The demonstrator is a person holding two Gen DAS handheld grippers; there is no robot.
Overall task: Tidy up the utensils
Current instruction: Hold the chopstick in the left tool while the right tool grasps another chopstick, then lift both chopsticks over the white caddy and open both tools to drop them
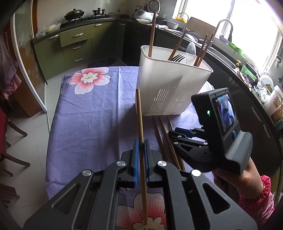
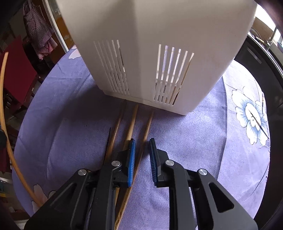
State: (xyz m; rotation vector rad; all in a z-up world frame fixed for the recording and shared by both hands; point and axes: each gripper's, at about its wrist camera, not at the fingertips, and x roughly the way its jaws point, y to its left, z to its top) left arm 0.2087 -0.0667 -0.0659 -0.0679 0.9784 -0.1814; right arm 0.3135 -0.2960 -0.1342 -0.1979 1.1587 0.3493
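Jaws of the left gripper (image 1: pixel 141 155) are clamped on a single wooden chopstick (image 1: pixel 140 127); jaws of the right gripper (image 2: pixel 142 155) stand apart, straddling one chopstick of the loose group (image 2: pixel 132 122) lying on the cloth, without visibly touching it.

Nearest the left wrist camera, the held chopstick runs almost straight away from the lens, its long axis nearly in line with the fingers. Its near end passes below the blue pads (image 1: pixel 135 152) over a pink flower print; its far end points toward the white utensil holder (image 1: pixel 169 85) and stops short of it.

Just beyond, the right gripper, seen in the left wrist view (image 1: pixel 178 136), is low over the loose chopsticks. These lie flat, roughly parallel, their long axes pointing at the holder's base, their far ends reaching or nearly reaching it.

The holder stands upright on the cloth, with slotted vents low on its wall. It contains upright and leaning chopsticks, a fork (image 1: pixel 178 57) and a spoon (image 1: pixel 191 48).

The surface is a table covered by a purple floral tablecloth (image 1: pixel 92 113). Behind it, a kitchen: green drawer cabinets (image 1: pixel 77 46), a stove with a wok (image 1: pixel 74 14), a dark counter with a faucet (image 1: pixel 223 26) beneath bright windows, and a tiled floor at left.
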